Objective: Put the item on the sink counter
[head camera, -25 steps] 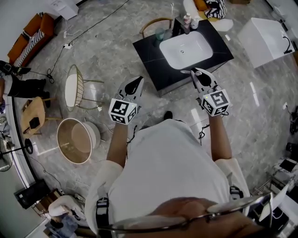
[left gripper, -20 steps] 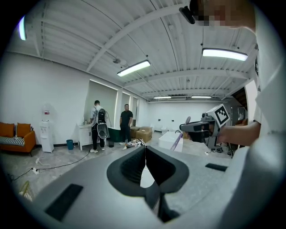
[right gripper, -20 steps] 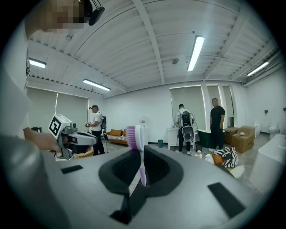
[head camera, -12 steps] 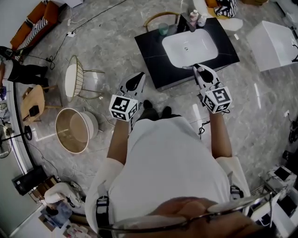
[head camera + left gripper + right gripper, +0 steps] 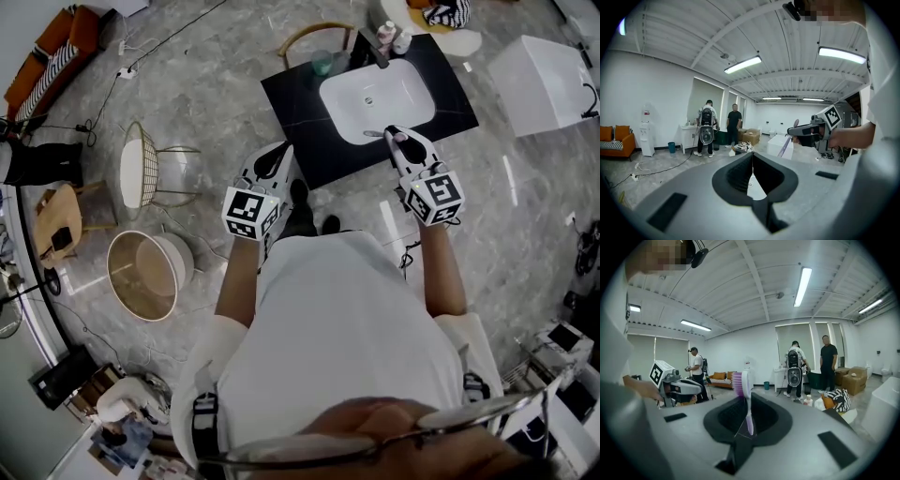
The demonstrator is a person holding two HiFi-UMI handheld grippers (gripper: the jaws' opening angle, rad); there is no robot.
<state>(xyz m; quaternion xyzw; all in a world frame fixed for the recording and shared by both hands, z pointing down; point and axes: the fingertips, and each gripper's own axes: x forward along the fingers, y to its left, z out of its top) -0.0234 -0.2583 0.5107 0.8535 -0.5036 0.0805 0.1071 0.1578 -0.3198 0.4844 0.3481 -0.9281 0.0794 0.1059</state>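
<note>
The white basin (image 5: 412,105) sits in the black counter (image 5: 298,101), showing only its drain. A green cup (image 5: 322,64) stands at the counter's back left and bottles (image 5: 385,37) by the tap; what they hold is too small to tell. A round tub (image 5: 145,275) lies on the floor, far left.

The right gripper (image 5: 397,139) pinches the toothbrush (image 5: 746,404) over the basin's near rim. The toothbrush's long axis crosses the jaws, head uppermost, bristles facing left in the right gripper view.

The left gripper (image 5: 752,157) has its jaws together on nothing
</note>
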